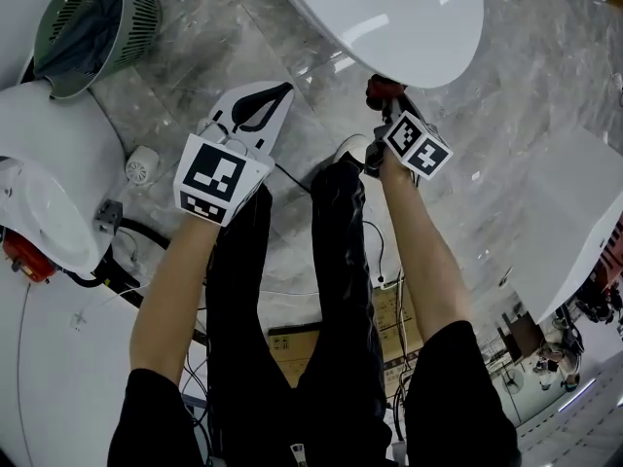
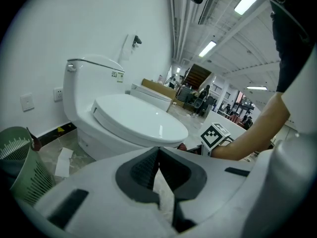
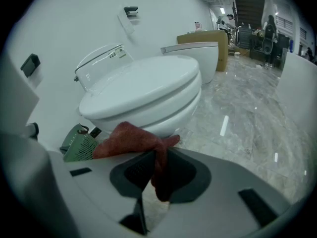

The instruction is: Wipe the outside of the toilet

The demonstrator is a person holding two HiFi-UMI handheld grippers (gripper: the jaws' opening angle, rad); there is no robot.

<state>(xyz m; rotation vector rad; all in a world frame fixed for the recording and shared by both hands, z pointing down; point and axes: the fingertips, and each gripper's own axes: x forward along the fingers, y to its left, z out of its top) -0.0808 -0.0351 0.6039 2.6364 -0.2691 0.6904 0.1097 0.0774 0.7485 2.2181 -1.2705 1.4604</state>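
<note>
Two handheld grippers face the glossy white ceramic toilet (image 1: pixel 389 17) at twelve o'clock on the grey marble floor (image 1: pixel 545 76): the left gripper (image 2: pixel 158 155) has its jaws pressed together on nothing, while the right gripper (image 3: pixel 156 157) pinches a rust-red cloth (image 3: pixel 129 138) near the bowl's front.

My left claw (image 1: pixel 263 110) hovers over the grey marble floor (image 1: pixel 545 76), near the front edge of the white toilet (image 1: pixel 389 13). My right claw (image 1: pixel 387 100) sits just right of it, closer to the toilet's rim, a red cloth (image 1: pixel 380 88) bunched at its tip. A green basket (image 1: pixel 92 17) stands far left.
</note>
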